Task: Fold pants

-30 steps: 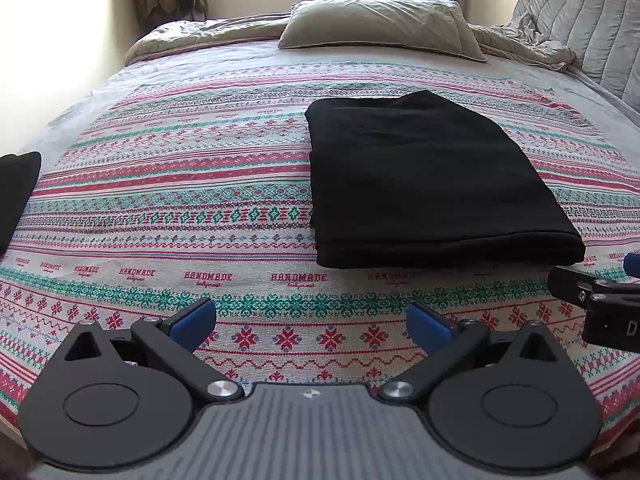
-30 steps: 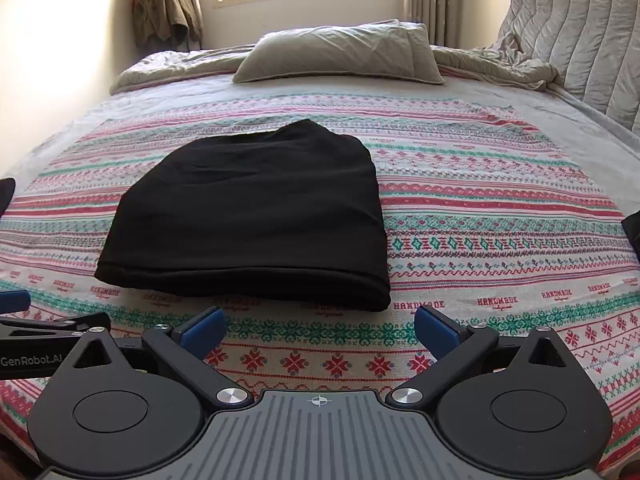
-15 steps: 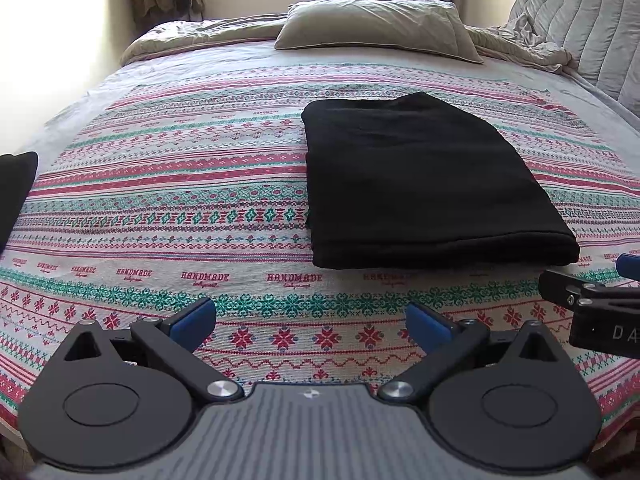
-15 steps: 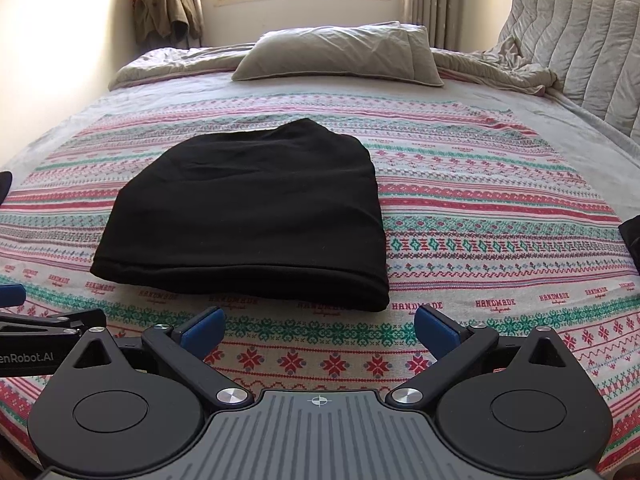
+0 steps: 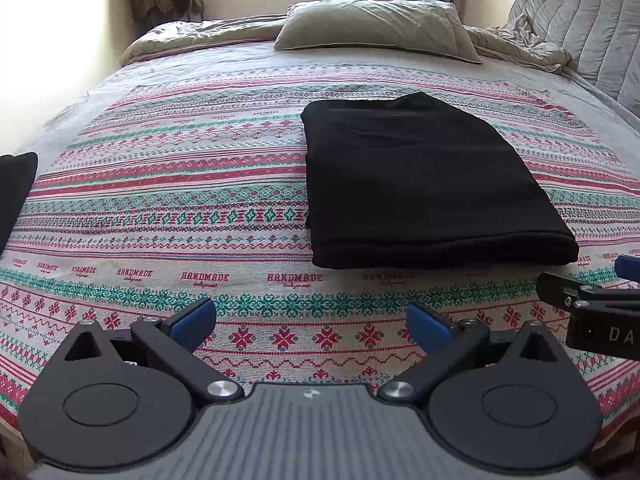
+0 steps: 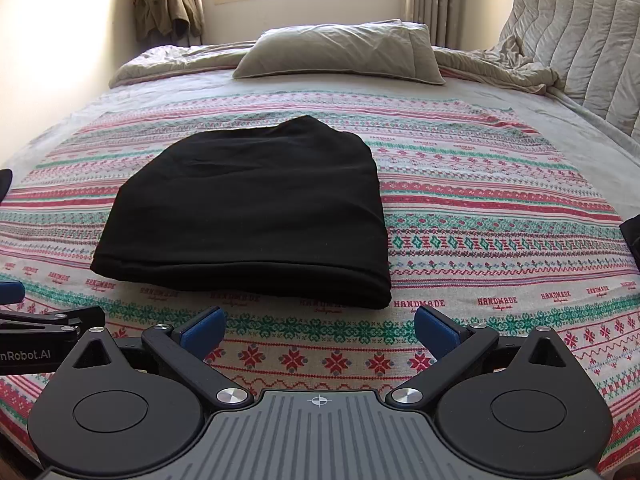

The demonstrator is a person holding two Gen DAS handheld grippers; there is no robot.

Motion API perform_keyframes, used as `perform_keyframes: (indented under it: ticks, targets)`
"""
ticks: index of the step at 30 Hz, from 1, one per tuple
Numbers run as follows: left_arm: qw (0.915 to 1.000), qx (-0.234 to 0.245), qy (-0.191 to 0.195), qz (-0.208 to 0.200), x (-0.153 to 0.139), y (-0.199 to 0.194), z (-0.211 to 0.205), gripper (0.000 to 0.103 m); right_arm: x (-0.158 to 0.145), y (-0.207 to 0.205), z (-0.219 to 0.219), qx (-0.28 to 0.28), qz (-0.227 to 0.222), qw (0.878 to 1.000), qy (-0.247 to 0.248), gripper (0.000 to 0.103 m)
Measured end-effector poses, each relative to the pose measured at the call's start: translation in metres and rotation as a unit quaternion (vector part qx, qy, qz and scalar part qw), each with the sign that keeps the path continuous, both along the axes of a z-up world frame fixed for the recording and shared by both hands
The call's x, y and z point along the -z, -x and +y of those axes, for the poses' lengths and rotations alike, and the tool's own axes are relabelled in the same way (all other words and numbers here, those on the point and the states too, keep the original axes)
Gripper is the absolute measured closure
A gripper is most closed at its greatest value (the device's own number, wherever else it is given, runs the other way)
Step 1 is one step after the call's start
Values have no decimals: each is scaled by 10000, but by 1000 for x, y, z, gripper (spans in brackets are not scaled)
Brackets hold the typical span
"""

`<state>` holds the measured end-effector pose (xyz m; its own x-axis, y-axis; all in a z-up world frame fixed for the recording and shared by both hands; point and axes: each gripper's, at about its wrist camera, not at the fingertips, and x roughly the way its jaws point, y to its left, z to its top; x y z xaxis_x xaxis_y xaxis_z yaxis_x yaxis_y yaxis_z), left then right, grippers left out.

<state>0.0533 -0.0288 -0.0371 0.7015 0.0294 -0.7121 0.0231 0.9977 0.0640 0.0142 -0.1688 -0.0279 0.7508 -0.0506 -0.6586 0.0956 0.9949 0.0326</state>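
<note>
Pants point(image 5: 424, 184) lie mid-bed on the blanket point(image 5: 180, 208), folded into a compact black rectangle w/ the thick fold edge on the near side. Looks like the fold is done, or close to it; can't tell from here if layers underneath are even.

Left gripper point(image 5: 312, 320) is released, jaws wide apart, holding nothing, hovering low over the near edge of the bed, pants ahead & to its right. Right gripper point(image 6: 318, 326) is likewise spread & empty, level w/ the left one, pants straight ahead & slightly left. Both sit near the pants' front edge w/o touching, prob. backed off so the stack stays undisturbed.
</note>
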Motion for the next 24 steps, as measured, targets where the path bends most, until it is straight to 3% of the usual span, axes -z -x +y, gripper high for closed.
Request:
perform_keyframes:
  ticks: [24]
  targets:
    - [10000,56,-24,47,2,-2,0,0,1,0,0,-20,35,10000,9,1]
